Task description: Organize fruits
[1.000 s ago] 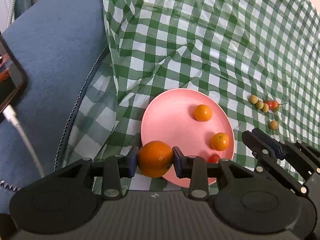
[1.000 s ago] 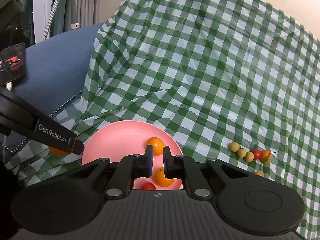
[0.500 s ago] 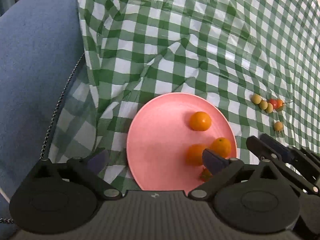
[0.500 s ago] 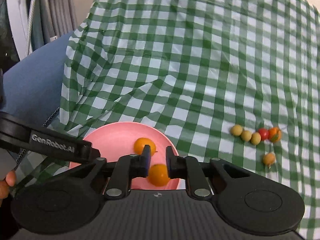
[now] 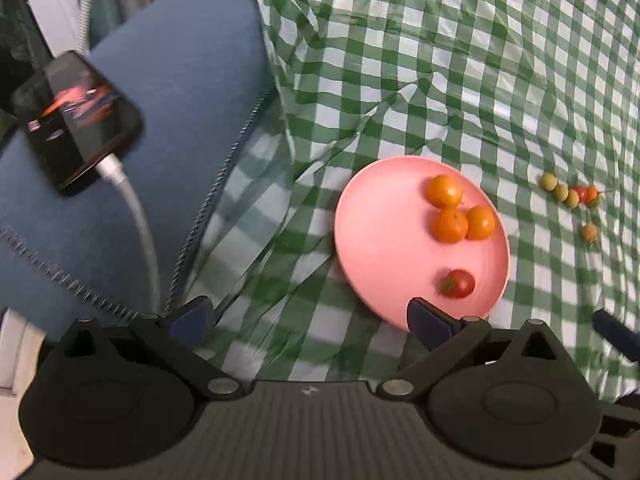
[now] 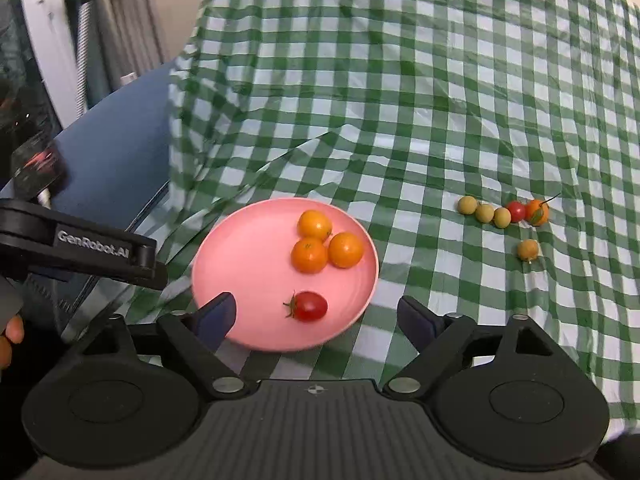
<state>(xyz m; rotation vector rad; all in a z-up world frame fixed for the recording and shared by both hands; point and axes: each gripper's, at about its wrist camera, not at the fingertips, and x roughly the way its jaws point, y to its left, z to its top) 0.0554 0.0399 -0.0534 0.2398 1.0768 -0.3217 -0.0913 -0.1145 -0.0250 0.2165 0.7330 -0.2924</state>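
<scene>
A pink plate (image 5: 380,240) (image 6: 248,264) lies on the green checked cloth (image 6: 400,120). It holds three oranges (image 5: 450,225) (image 6: 308,255) huddled together and one red tomato (image 5: 459,284) (image 6: 309,306). My left gripper (image 5: 308,318) is open wide and empty, low and left of the plate. My right gripper (image 6: 316,314) hovers over the plate's near rim. Its jaws are opening and grip nothing. To the right, a row of small fruits (image 5: 568,194) (image 6: 502,212) lies on the cloth, with a single small fruit (image 5: 589,232) (image 6: 528,249) just in front of it.
A phone (image 5: 76,124) on a white cable (image 5: 136,216) rests on the blue cushion (image 5: 172,80) to the left of the cloth. The left gripper's black body (image 6: 92,246) crosses the right wrist view's left side. A fingertip (image 6: 10,336) shows at that edge.
The left gripper let go of the orange, which rolled over the plate to the other two, and drew back to the left. The right gripper's jaws went from shut to wide apart.
</scene>
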